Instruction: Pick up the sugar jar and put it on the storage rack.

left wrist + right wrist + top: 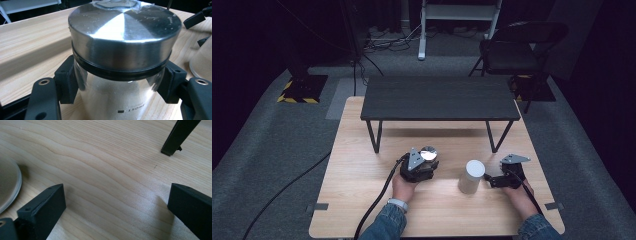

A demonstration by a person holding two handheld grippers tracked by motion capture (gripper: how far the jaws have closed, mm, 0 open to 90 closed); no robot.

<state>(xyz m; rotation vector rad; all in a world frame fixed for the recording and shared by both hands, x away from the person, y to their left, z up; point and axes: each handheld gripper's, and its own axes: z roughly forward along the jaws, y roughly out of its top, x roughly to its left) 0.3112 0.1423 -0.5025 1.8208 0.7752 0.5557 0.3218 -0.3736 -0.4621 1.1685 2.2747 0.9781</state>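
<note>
The clear glass jar with a brushed steel lid point(428, 153) stands upright on the light wooden tabletop point(357, 170), toward the person's left of centre, its long axis vertical. In the high view the left tongs point(424, 160) sit just behind it from the person's side, while a white cylinder point(471, 176) stands near the right tongs point(490, 181). A low black bench point(439, 97) crosses the far half, so free room lies mostly upward and toward the person.

In the left gripper view the jaws press both sides of the glass body just under the lid point(124, 27), a closed grip on the jar.

In the right gripper view the jaws stand wide apart over bare wood, holding nothing; a bench leg point(178, 136) stands ahead.
</note>
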